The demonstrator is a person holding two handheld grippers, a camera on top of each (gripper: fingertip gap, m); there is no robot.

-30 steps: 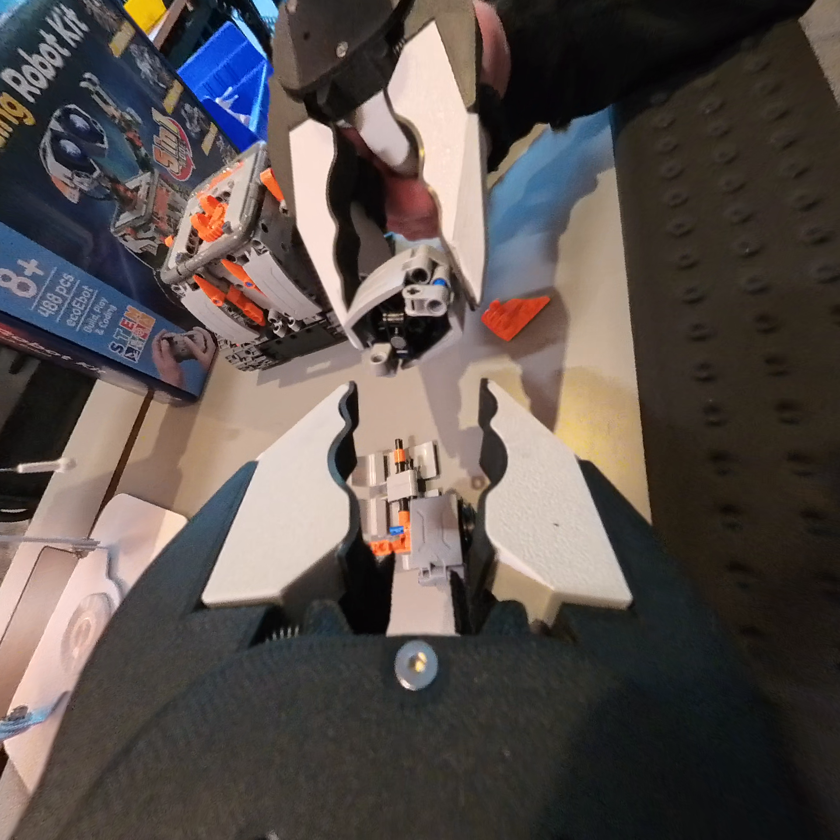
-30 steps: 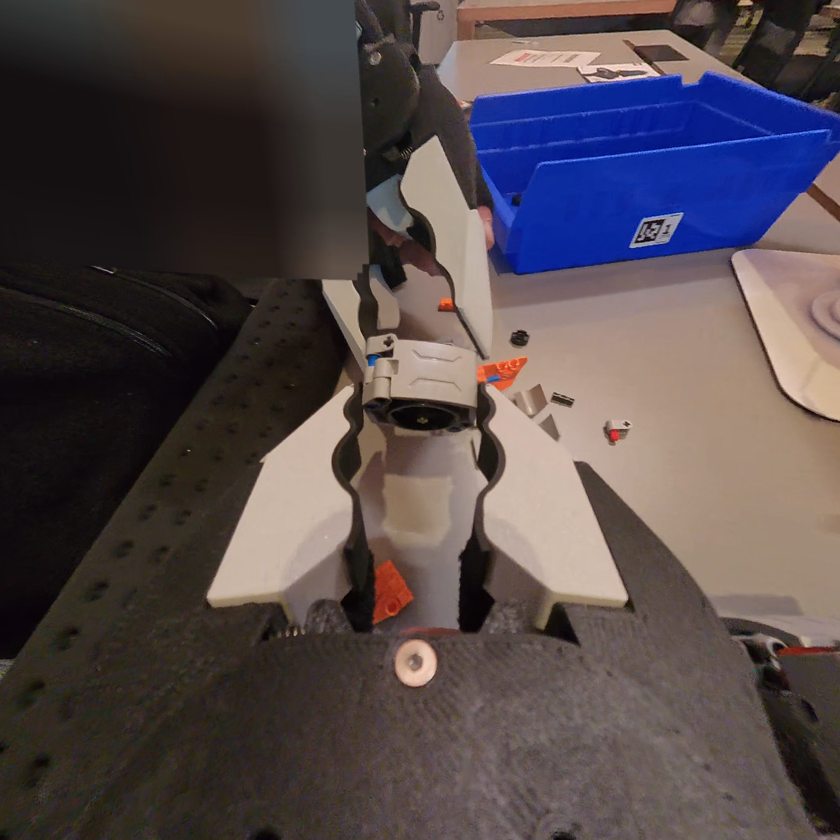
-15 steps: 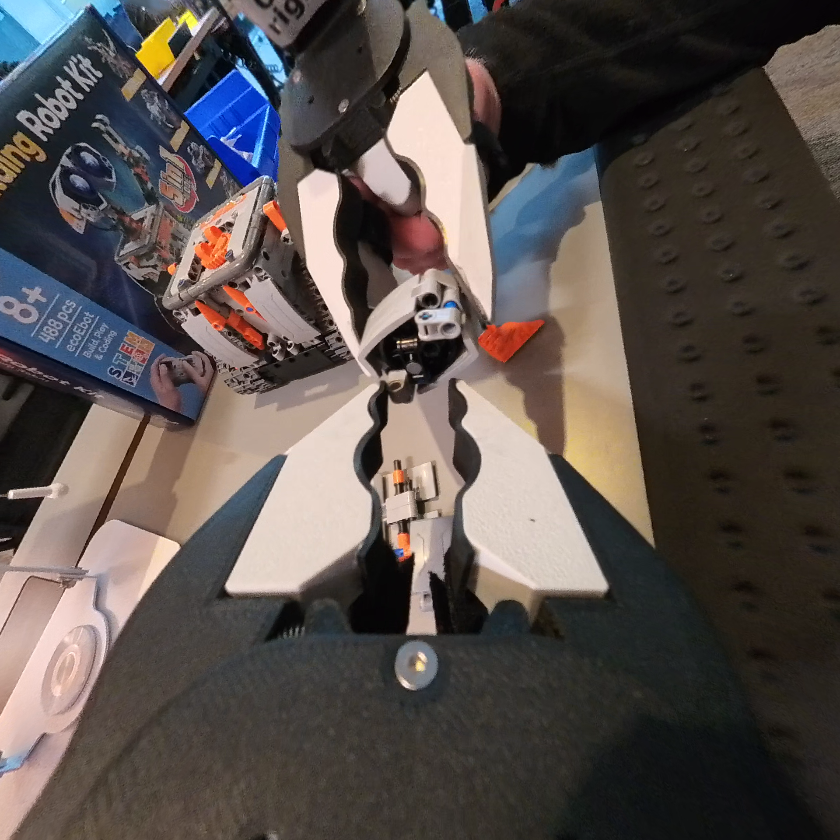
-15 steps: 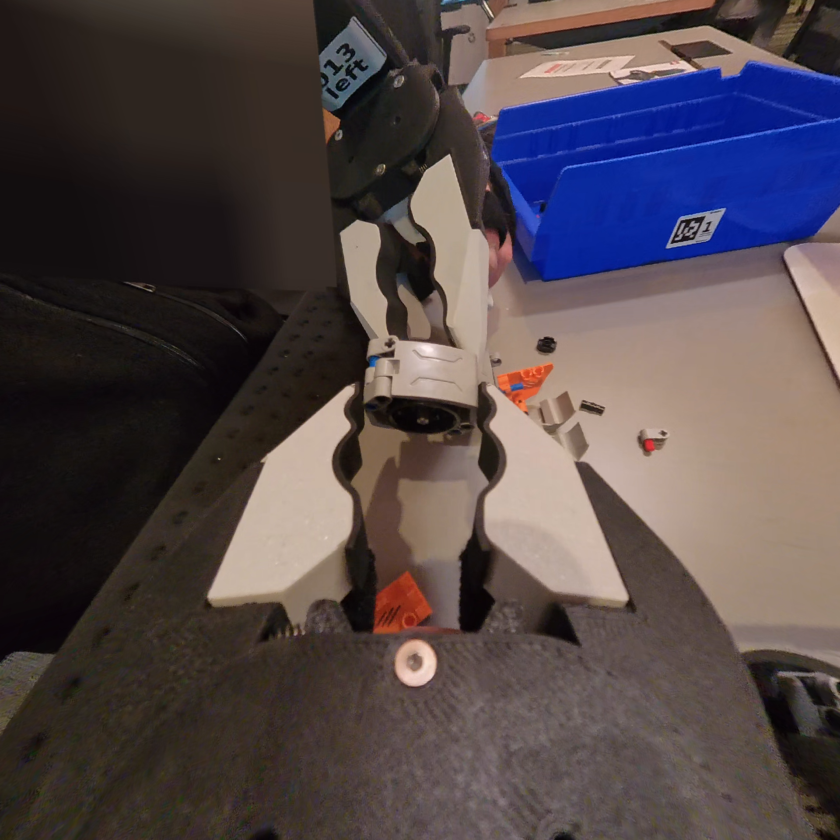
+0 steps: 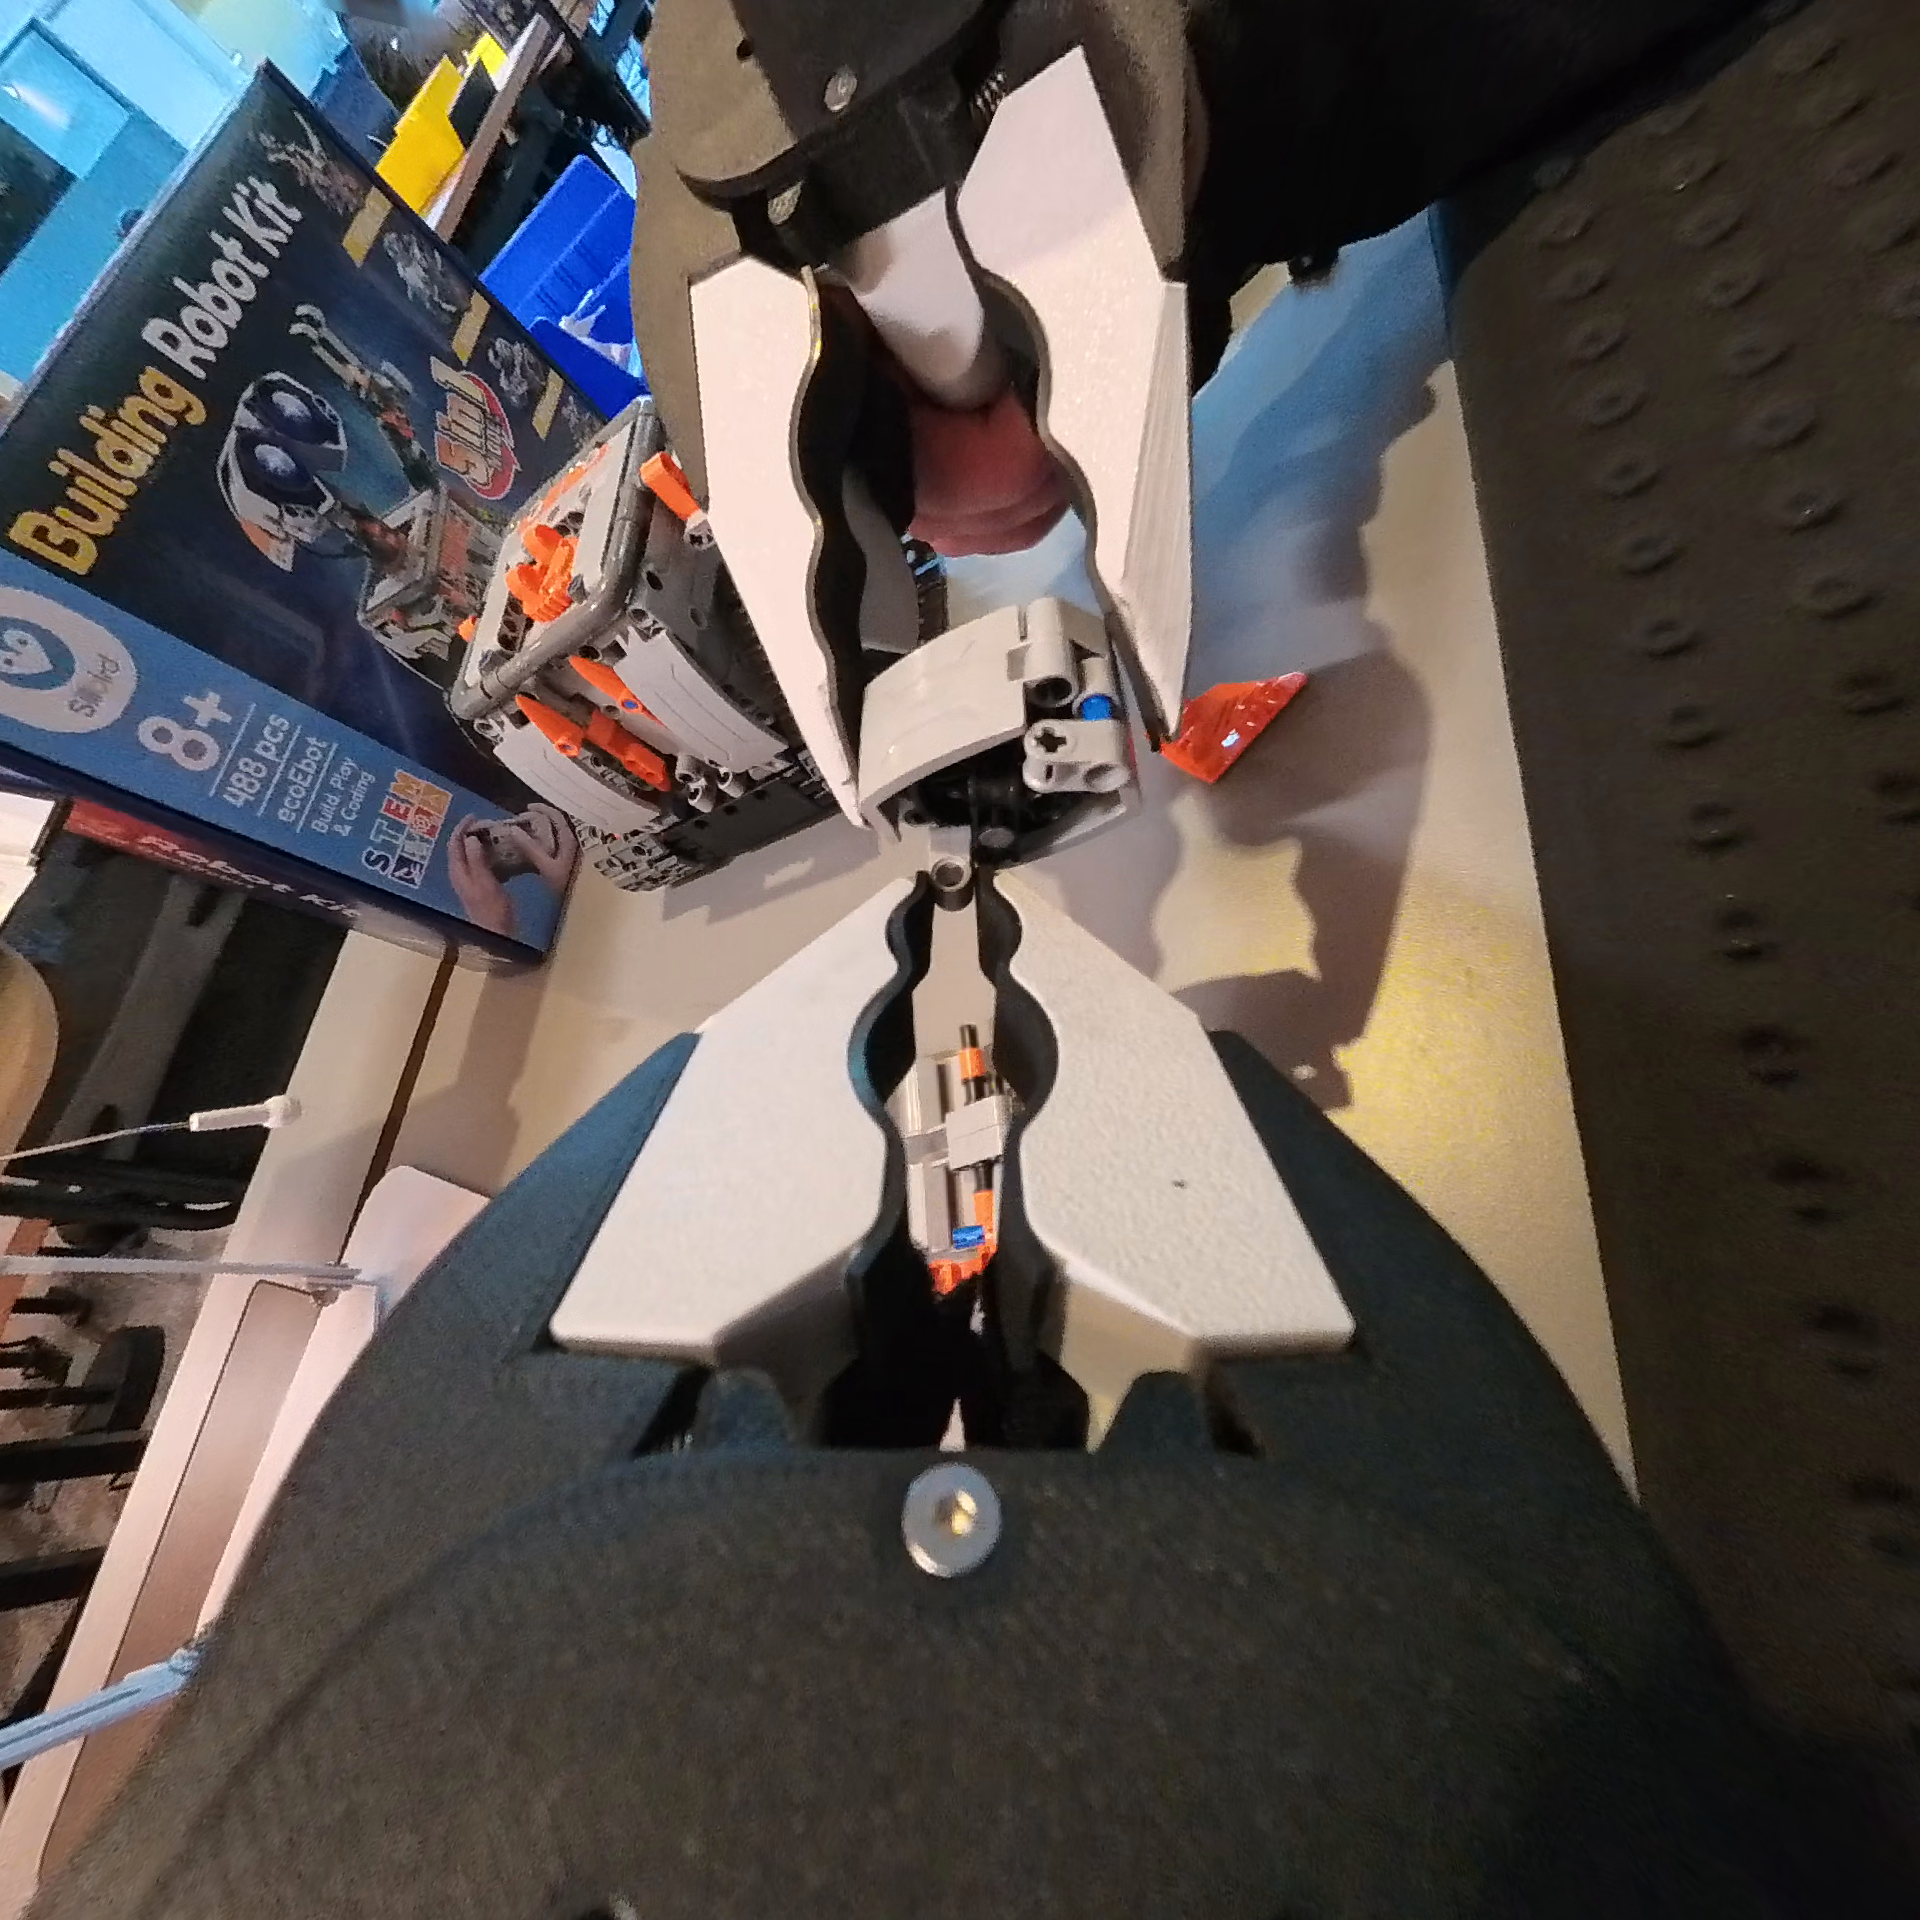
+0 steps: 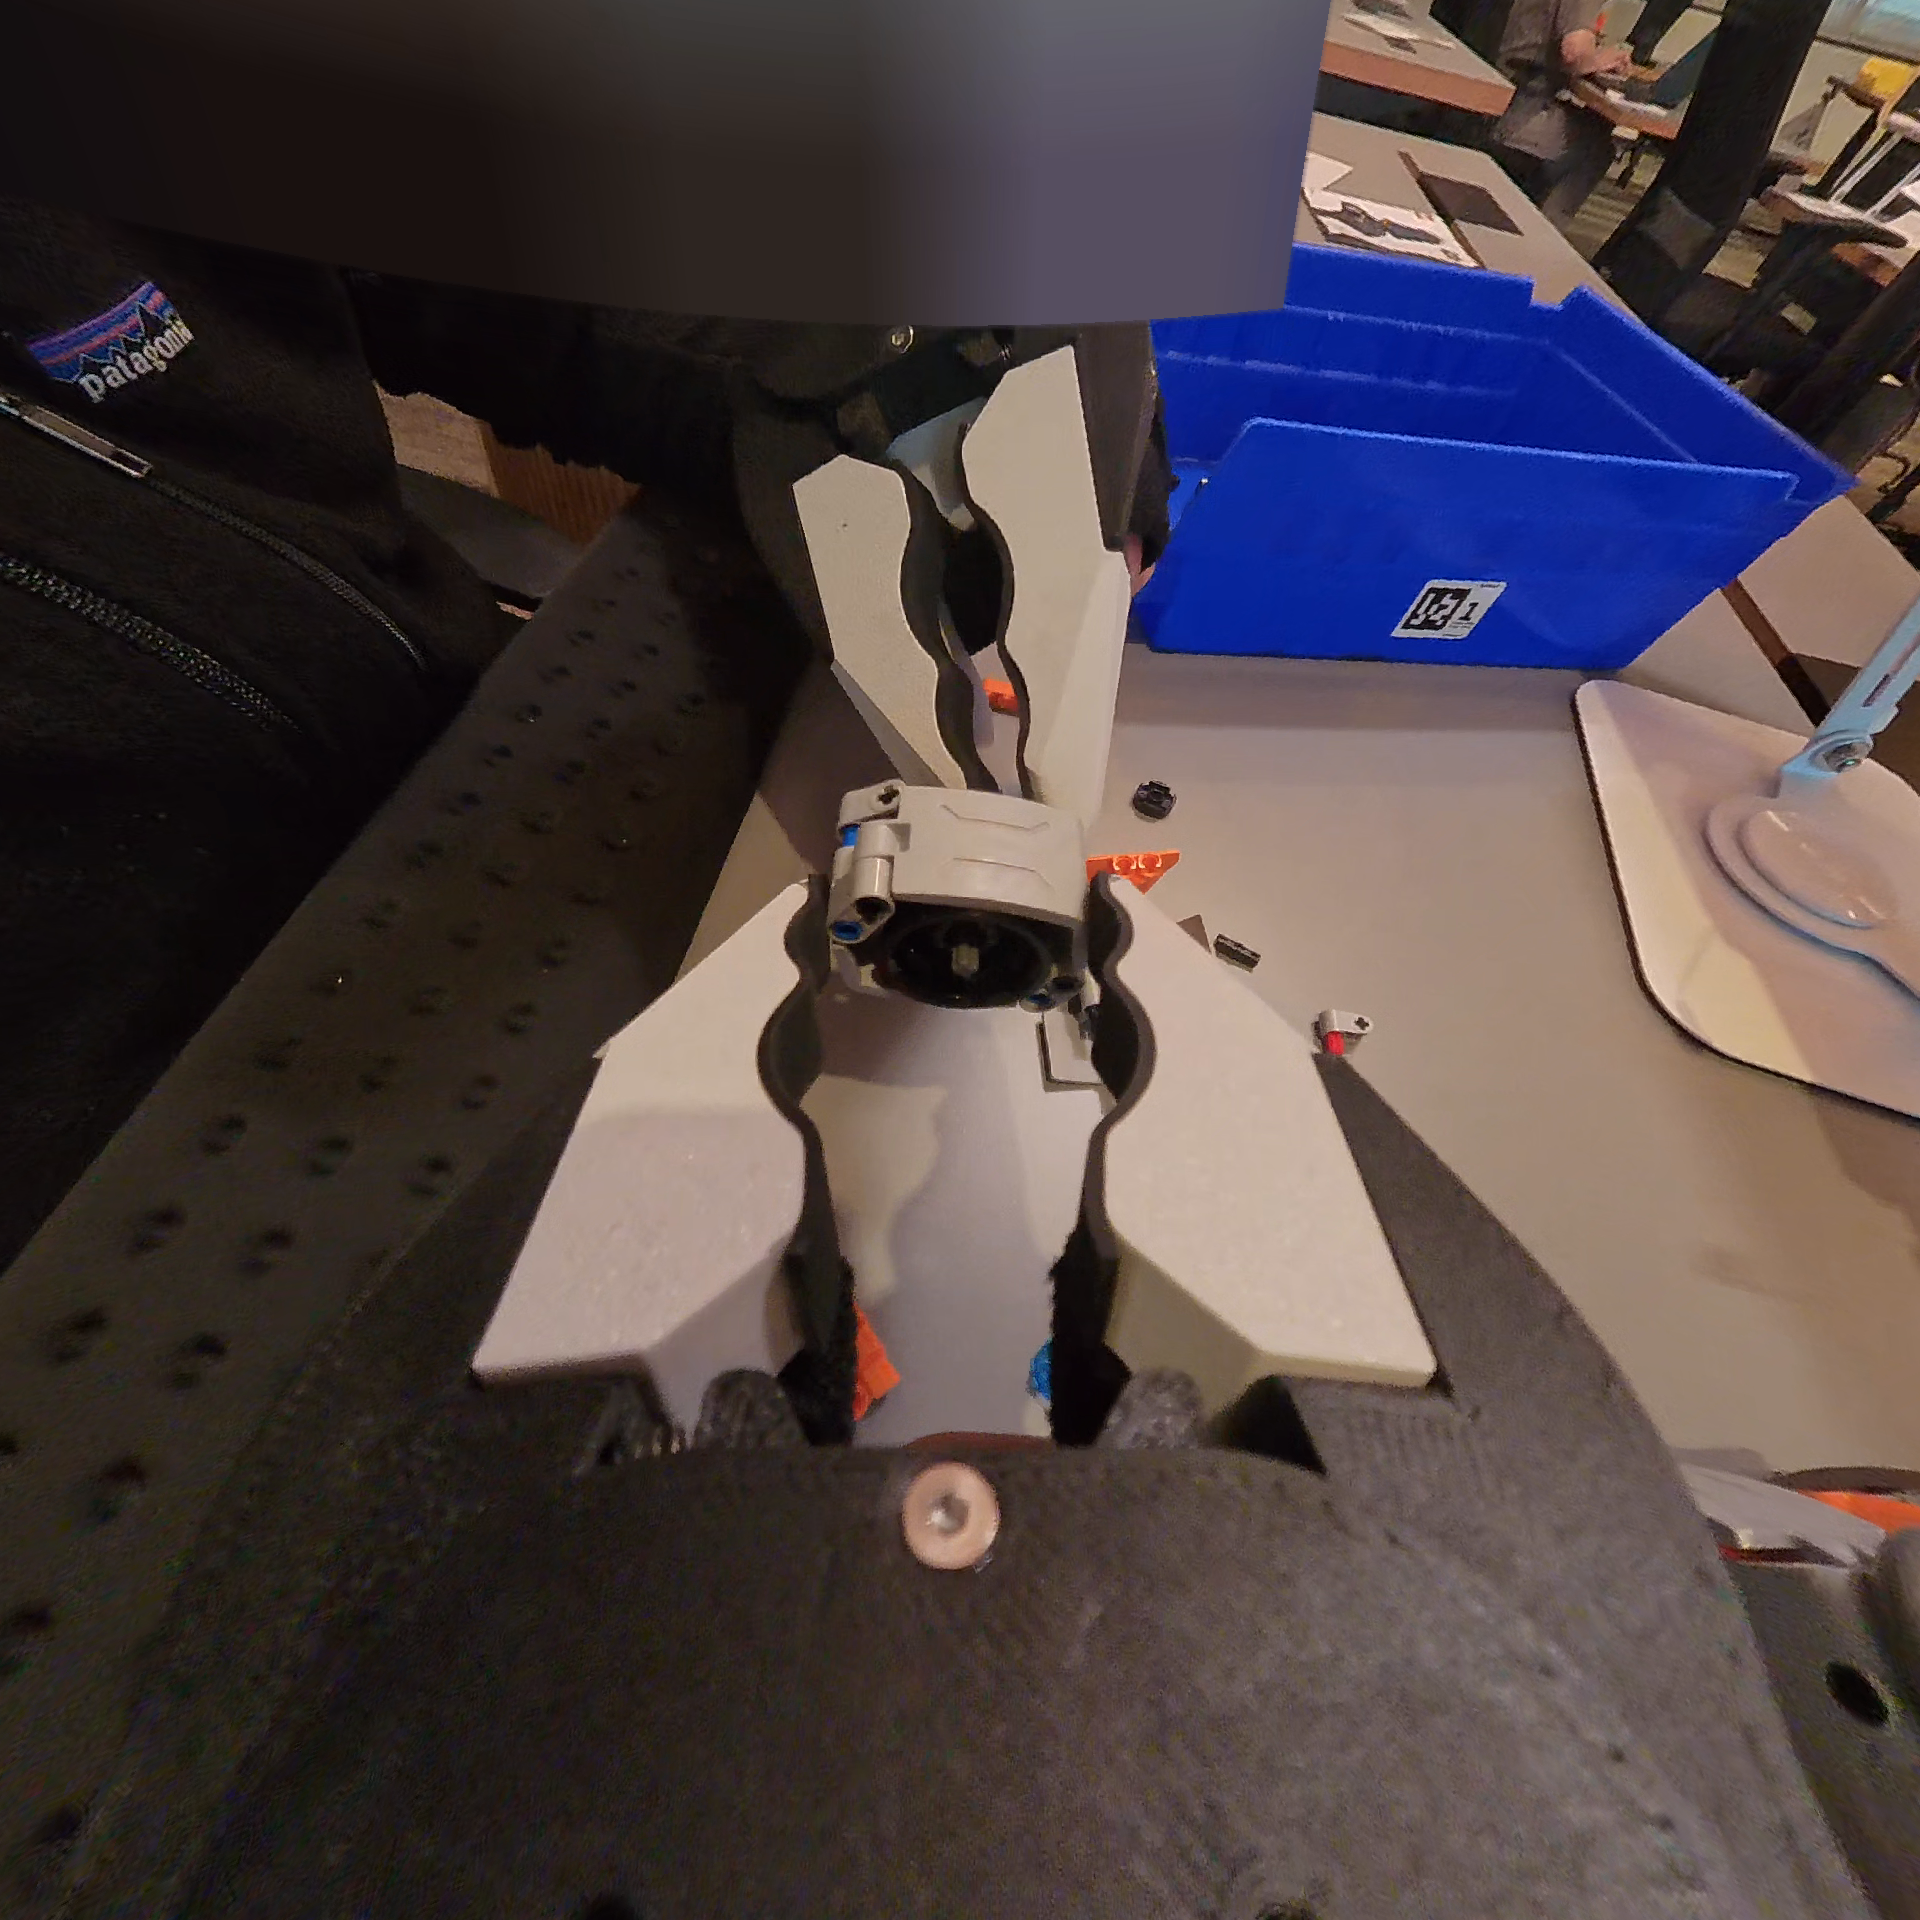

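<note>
We hold a grey motor block (image 6: 951,899) off the table (image 6: 1455,935) between the tips of our right gripper (image 6: 956,940), its jaws spread about as wide as the block and clamped on its two flanks, near the table's padded front edge. We judge the block to be rigid moulded plastic, light, smooth-sided and a little slippery; the flat flanks are the sound place to grip, since the pins and the small lug (image 5: 951,871) at its end look apt to pop loose. Our left gripper (image 5: 954,914) has its jaws nearly together, pinching or at least touching that lug; we cannot tell how firmly. A small grey-and-orange assembly (image 5: 961,1132) lies on the table beneath it. An orange wedge piece (image 5: 1231,717) lies just beside the block, a half-built model (image 5: 613,686) and a kit box (image 5: 239,499) towards the far left corner, and a blue bin (image 6: 1455,520) farther back
</note>
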